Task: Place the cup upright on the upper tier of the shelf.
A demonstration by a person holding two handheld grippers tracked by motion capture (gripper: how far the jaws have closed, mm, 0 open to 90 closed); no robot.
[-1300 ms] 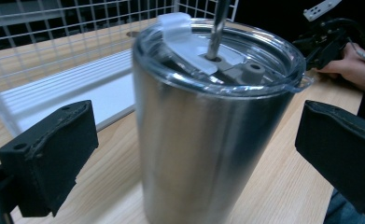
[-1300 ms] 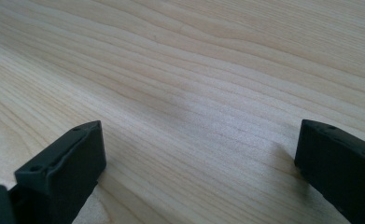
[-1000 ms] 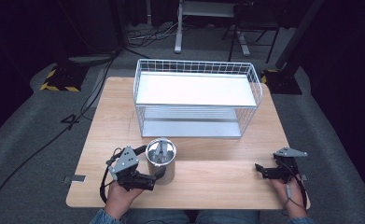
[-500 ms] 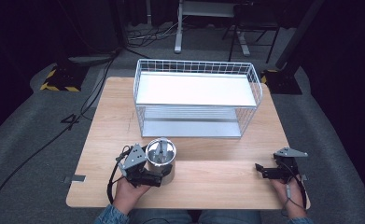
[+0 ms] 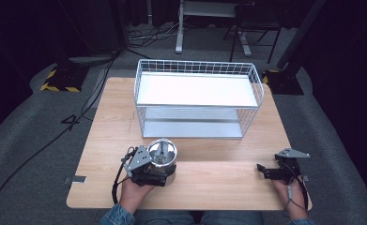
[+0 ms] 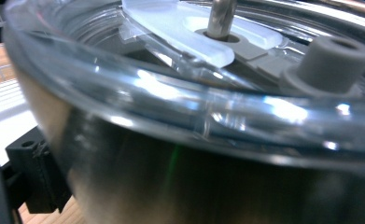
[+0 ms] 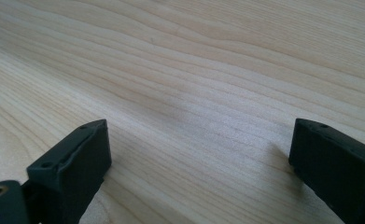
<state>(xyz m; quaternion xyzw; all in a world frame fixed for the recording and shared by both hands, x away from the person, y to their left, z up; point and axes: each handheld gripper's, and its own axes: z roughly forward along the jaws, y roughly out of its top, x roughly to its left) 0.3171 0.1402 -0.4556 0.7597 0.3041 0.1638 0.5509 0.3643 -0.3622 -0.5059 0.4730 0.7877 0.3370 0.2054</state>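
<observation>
A steel pot (image 5: 163, 158) with a clear glass lid (image 6: 171, 93) stands near the front left of the wooden table (image 5: 218, 183). My left gripper (image 5: 156, 175) is pressed up against its near side, jaws spread wide with the pot wall (image 6: 194, 182) between them. One black finger (image 6: 35, 177) shows beside the wall at the left. The lid's metal knob stem (image 6: 221, 16) and a grey vent plug (image 6: 332, 58) are close above. My right gripper (image 5: 262, 171) rests low over the front right of the table, open (image 7: 199, 154), with bare wood between its fingers (image 7: 73, 168).
A white wire basket shelf (image 5: 197, 98) with two tiers stands at the back middle of the table. Cables and yellow-black floor mats (image 5: 59, 77) lie on the dark floor beyond the left edge.
My left gripper has slid to the right and forward until the pot sits between its jaws. The right gripper has stayed where it was.
</observation>
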